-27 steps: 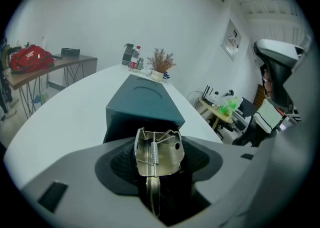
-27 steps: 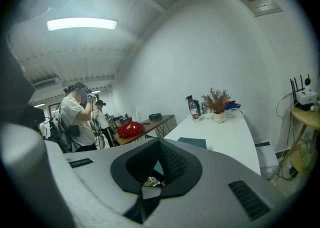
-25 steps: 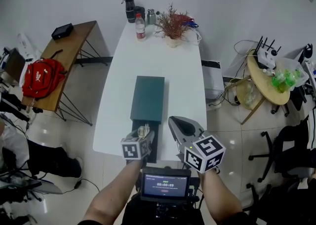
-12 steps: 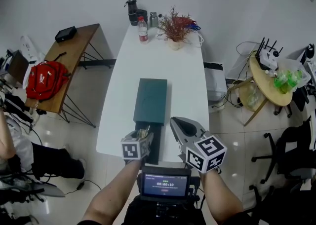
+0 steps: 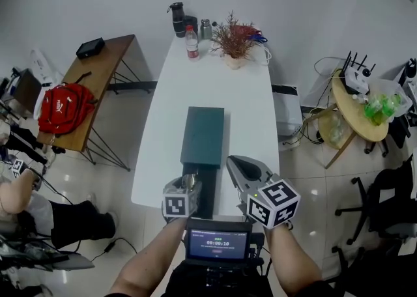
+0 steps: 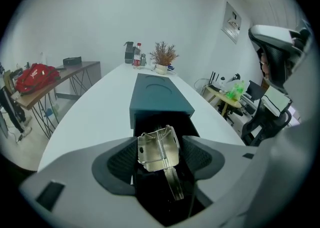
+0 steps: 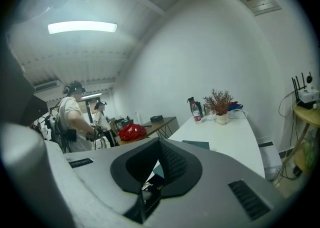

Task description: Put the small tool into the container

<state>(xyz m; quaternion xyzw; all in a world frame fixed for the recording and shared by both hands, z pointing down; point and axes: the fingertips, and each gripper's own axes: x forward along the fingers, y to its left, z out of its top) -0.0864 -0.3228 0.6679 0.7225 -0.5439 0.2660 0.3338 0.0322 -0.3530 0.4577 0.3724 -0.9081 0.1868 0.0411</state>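
A dark green box [image 5: 203,136] lies lengthwise on the white table [image 5: 215,87], and its black drawer [image 5: 206,193] is pulled out toward me. My left gripper [image 5: 186,186] hovers over that drawer. In the left gripper view a small silver metal tool [image 6: 159,148] with a spring stands between the jaws [image 6: 159,161]. It leans by the left pad, and a thin dark gap shows at the right pad. Its handle points down into the drawer [image 6: 150,197]. My right gripper [image 5: 242,170] is beside the drawer on the right, jaws together [image 7: 150,192] and empty.
At the table's far end stand a potted red plant [image 5: 233,45], a bottle [image 5: 193,43] and a black flask [image 5: 178,19]. A wooden side table with a red bag [image 5: 62,105] is at the left and a round table [image 5: 355,110] at the right. People are at the far left.
The left gripper has stayed over the open drawer with the tool between its jaws. The whole view has shifted slightly. A person at the left has moved.
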